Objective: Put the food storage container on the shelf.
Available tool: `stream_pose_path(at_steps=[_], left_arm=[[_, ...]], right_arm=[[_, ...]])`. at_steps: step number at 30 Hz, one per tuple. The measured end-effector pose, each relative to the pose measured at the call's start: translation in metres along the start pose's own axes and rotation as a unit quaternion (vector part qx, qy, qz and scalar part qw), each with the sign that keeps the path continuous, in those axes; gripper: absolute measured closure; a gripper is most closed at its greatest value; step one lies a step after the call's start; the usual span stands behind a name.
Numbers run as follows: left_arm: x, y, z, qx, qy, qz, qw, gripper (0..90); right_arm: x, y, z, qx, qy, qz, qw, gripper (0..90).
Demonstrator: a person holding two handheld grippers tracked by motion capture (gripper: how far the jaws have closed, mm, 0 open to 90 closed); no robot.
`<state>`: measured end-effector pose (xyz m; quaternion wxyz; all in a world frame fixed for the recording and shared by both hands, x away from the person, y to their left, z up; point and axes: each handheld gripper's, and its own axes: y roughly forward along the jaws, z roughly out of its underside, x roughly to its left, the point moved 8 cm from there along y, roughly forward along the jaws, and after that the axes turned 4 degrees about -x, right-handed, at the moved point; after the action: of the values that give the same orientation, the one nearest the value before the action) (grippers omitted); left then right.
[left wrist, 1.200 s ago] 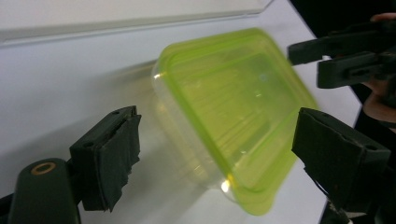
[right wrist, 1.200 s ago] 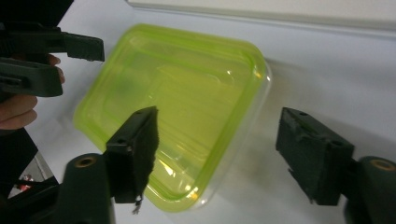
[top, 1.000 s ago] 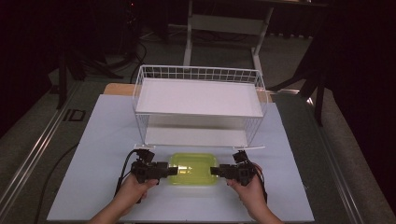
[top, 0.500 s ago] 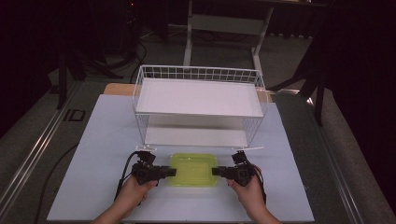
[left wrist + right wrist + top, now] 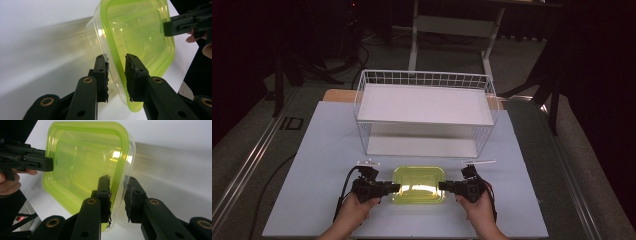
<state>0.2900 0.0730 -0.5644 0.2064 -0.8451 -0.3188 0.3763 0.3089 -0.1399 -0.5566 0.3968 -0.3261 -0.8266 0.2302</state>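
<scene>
A clear plastic container with a yellow-green lid [image 5: 418, 184] lies flat on the white table cover, near the front edge. My left gripper [image 5: 396, 188] holds its left end and my right gripper [image 5: 443, 187] its right end, each in a hand. In the left gripper view the jaws [image 5: 116, 72] have just been closing and pinch the container's rim [image 5: 140, 32]. In the right gripper view the jaws [image 5: 117, 192] have also just been closing, and they clamp the opposite rim [image 5: 82, 160]. Each gripper view shows the other gripper at the far end.
A white wire rack [image 5: 424, 105] with two shelves stands behind the container, mid-table. Two thin white strips [image 5: 367, 162] [image 5: 479, 161] lie in front of the rack's corners. The white cover [image 5: 312, 165] ends just behind my hands.
Both grippers' jaws have narrowed onto the container's two ends. The container and both hands stay where they were.
</scene>
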Motion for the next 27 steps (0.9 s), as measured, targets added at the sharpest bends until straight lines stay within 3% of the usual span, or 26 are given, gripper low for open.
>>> stream_pose_path(at_steps=[4,10,13,15,27], left_arm=[[-0.001,-0.002,0.003,-0.006,-0.006,0.005,1.0000,75.4],[-0.002,-0.003,0.004,-0.006,0.002,-0.008,0.9999,77.8],[-0.001,-0.003,0.003,-0.006,-0.004,-0.007,1.0000,79.4],[-0.002,-0.004,-0.001,-0.011,-0.008,-0.001,0.9999,79.6],[-0.009,-0.019,-0.043,-0.048,0.009,-0.020,0.9986,80.4]], right_arm=[[0.005,-0.003,0.003,-0.010,-0.010,0.003,0.9999,77.4],[0.010,-0.006,0.004,-0.016,-0.022,0.008,0.9996,79.6],[0.013,-0.008,0.003,-0.023,-0.034,0.011,0.9991,80.3],[0.016,-0.011,-0.002,-0.035,-0.057,0.027,0.9974,80.4],[0.021,-0.024,-0.036,-0.074,-0.062,0.021,0.9951,80.5]])
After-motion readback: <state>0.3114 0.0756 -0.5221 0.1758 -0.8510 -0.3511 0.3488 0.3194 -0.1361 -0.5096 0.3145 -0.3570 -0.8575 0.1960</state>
